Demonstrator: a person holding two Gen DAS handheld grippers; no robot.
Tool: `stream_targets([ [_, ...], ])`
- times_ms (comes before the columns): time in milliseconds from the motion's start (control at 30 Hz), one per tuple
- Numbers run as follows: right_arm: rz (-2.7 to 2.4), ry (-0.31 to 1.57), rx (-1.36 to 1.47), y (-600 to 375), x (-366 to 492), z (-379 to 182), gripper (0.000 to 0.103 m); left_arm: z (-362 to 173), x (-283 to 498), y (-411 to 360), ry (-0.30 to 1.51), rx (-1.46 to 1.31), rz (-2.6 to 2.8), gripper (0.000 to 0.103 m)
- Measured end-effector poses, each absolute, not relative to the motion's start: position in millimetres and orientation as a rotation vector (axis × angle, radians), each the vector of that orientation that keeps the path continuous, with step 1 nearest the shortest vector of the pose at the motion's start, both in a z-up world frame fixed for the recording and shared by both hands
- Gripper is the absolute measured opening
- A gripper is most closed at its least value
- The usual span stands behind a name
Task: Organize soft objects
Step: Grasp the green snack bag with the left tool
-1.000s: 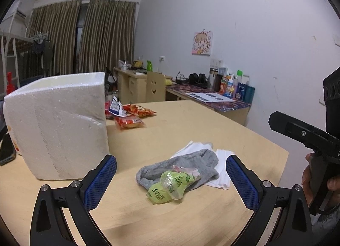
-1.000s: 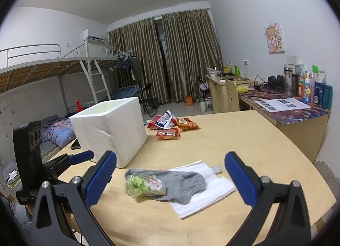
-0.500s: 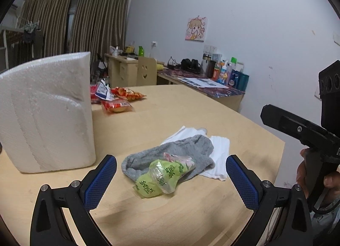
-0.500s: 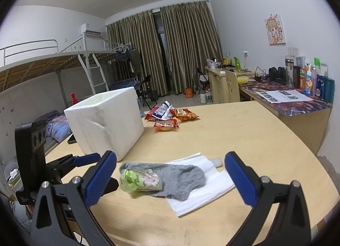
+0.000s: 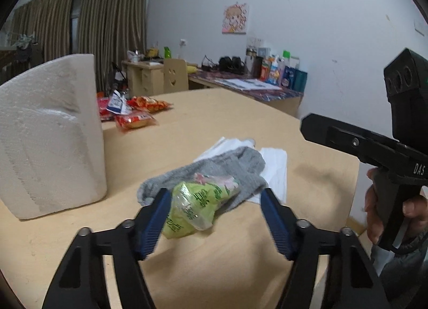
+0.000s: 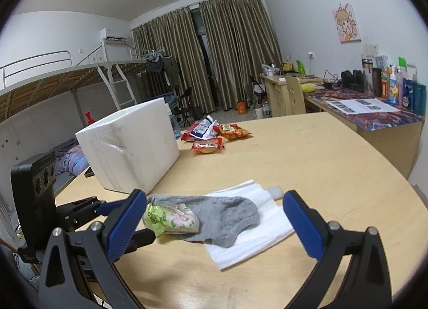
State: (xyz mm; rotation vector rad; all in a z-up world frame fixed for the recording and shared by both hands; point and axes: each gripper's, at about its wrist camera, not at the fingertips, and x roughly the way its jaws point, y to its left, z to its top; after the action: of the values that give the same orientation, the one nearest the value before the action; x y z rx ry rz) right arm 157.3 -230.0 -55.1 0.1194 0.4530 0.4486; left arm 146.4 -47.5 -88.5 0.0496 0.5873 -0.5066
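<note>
Now | our left gripper (image 5: 214, 218) fingers closing around crinkly green plastic packet (image 5: 195, 204), pads not yet pressing | packet lies on limp grey sock (image 6: 224, 215) on wooden counter (image 6: 321, 164) | light, slippery: pinch its middle | right gripper (image 6: 214, 226) fingers wide, empty.

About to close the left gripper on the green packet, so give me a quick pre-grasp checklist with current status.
1. green packet between the left gripper fingers: ok, jaws closing.
2. Pads pressing the packet: not ok; the left-hand pad is at its edge, the other clear.
3. grey sock clear of the jaws: not ok, it lies under the packet.
4. right gripper out of the way: ok, open, off the pile.
5. foam box reachable: ok, beside the pile.
6. Box interior free: cannot tell.
</note>
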Motion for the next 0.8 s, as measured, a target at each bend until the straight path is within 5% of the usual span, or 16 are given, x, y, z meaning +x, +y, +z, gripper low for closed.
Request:
stream_targets([
  [533, 0.505, 0.524, 0.102, -221, 178, -68, 0.103, -101, 167, -51, 0.699, 0.052, -0.474, 0.063],
  [667, 0.511, 0.533, 0.102, -223, 181, -70, 0.103, -104, 172, -51, 0.729, 0.037, -0.482, 0.040],
  [800, 0.517, 0.540, 0.111, -225, 184, -71, 0.103, -107, 178, -53, 0.766, 0.037, -0.492, 0.038],
])
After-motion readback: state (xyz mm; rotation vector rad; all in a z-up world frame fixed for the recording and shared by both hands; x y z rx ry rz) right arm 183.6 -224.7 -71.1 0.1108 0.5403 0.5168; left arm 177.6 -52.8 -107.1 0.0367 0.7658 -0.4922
